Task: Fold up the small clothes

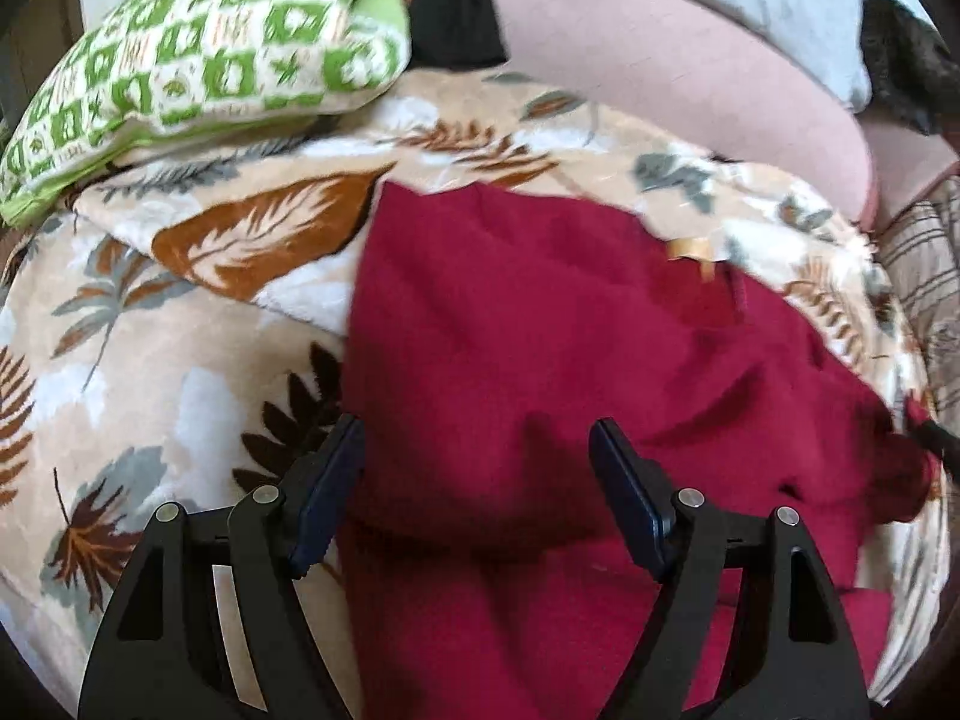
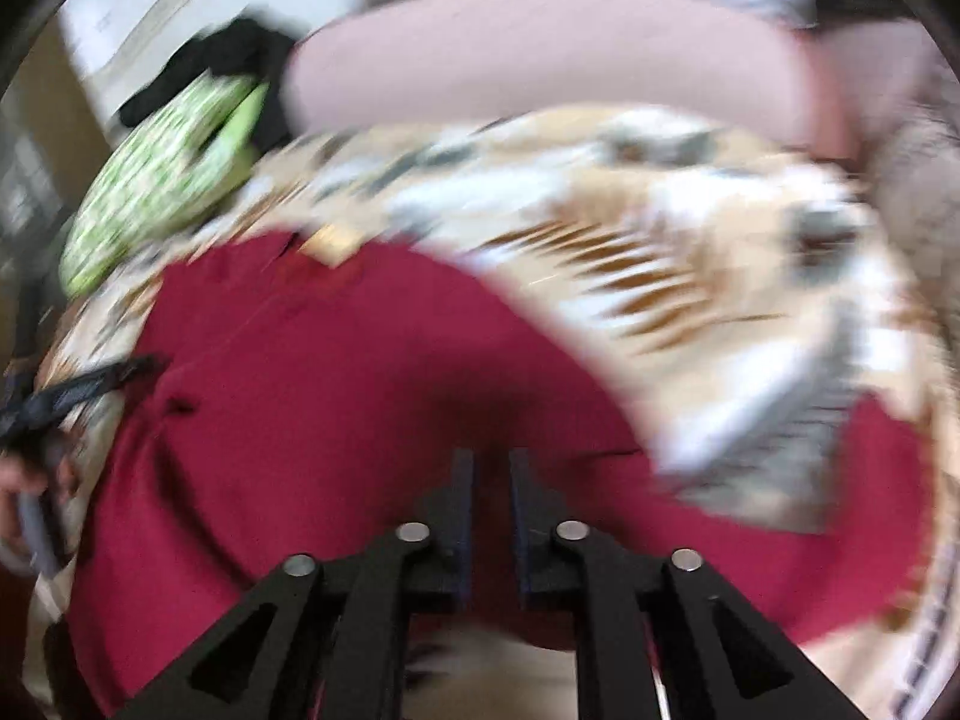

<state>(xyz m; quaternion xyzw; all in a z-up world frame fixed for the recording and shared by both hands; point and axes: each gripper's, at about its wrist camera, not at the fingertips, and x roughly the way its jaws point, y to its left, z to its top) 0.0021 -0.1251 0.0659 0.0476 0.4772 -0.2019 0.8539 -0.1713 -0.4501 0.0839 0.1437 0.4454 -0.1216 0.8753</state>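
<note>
Here, a dark red garment lay spread on the leaf-print blanket of the bed, near its middle, below a green patterned pillow. My left hand-held gripper hung released, jaws wide, just above the cloth's near left edge. My right hand-held gripper stood narrowly parted over the near hem, gripping nothing I could see. To fold well, I judged I should pinch one edge cleanly and carry it across flat.
</note>
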